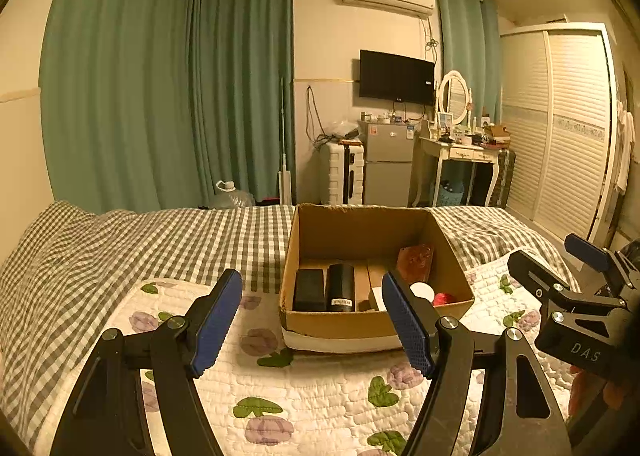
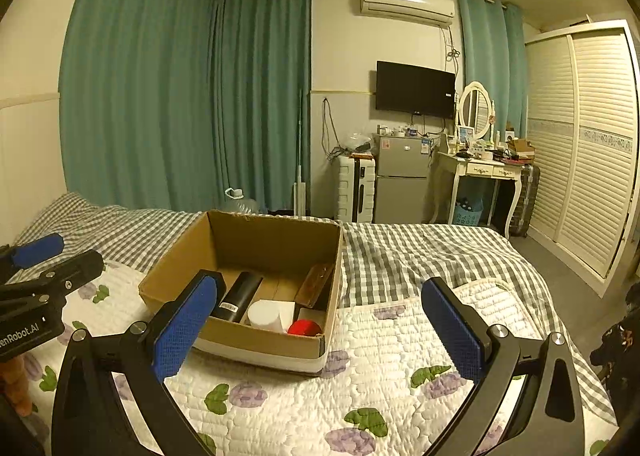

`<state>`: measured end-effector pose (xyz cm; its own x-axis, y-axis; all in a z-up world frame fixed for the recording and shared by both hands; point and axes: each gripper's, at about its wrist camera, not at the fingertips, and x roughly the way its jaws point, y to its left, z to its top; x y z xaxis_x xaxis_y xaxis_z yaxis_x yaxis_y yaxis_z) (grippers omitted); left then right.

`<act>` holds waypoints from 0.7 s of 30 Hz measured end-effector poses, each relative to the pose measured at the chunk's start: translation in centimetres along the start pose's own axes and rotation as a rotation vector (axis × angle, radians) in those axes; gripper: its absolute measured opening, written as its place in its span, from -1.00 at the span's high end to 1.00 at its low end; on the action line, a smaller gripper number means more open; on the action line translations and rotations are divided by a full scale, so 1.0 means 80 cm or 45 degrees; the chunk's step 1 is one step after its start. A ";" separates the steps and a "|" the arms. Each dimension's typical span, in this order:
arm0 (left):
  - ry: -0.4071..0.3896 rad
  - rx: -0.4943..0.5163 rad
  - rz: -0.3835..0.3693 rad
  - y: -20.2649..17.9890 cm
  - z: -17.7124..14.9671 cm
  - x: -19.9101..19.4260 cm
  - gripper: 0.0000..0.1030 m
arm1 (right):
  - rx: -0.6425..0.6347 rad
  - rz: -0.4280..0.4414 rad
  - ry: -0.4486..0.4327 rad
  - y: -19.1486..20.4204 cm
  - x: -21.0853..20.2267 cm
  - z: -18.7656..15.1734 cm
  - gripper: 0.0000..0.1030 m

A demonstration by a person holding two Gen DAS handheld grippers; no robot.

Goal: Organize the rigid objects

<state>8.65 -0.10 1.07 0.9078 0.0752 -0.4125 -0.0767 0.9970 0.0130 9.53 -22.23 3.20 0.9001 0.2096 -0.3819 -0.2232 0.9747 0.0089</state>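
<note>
In the middle of both views, a brown cardboard box (image 1: 304, 322) sits on a white quilt (image 1: 320, 396) with purple flowers. Its top is open and its walls stand up straight. Bare quilt lies all around it, with lots of room near the bottom of each frame.

Inside the box, a black block (image 1: 309, 290) lies beside a black tube (image 1: 340, 287), and they look like they touch. A white round thing (image 2: 265, 315) and a red round thing (image 2: 304, 327) sit near the front wall. A brown thing (image 2: 316, 285) leans on the right wall.

The left gripper (image 1: 312, 322) is low in its frame, with its blue pads far apart and nothing between them. The right gripper (image 2: 320, 330) is spread wide too and holds nothing. Both point at the box from the near side and do not touch it.

The quilt lies on a gray checked blanket (image 2: 420, 256). Behind are green curtains (image 2: 180, 96), a black TV (image 2: 415, 90), a small fridge (image 2: 402, 180) and a white closet (image 2: 592, 144).
</note>
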 end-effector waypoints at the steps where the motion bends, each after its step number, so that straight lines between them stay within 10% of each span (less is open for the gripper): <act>1: 0.000 0.003 0.005 -0.001 -0.001 0.000 -0.46 | 0.002 -0.005 -0.001 0.000 0.000 0.000 -1.00; 21: 0.010 -0.003 -0.012 -0.004 -0.004 0.000 -0.46 | 0.007 -0.011 0.008 -0.002 0.002 -0.003 -1.00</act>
<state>8.55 -0.42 0.80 0.9051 0.0654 -0.4201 -0.0689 0.9976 0.0069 9.67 -22.38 2.93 0.8995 0.2006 -0.3881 -0.2132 0.9769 0.0109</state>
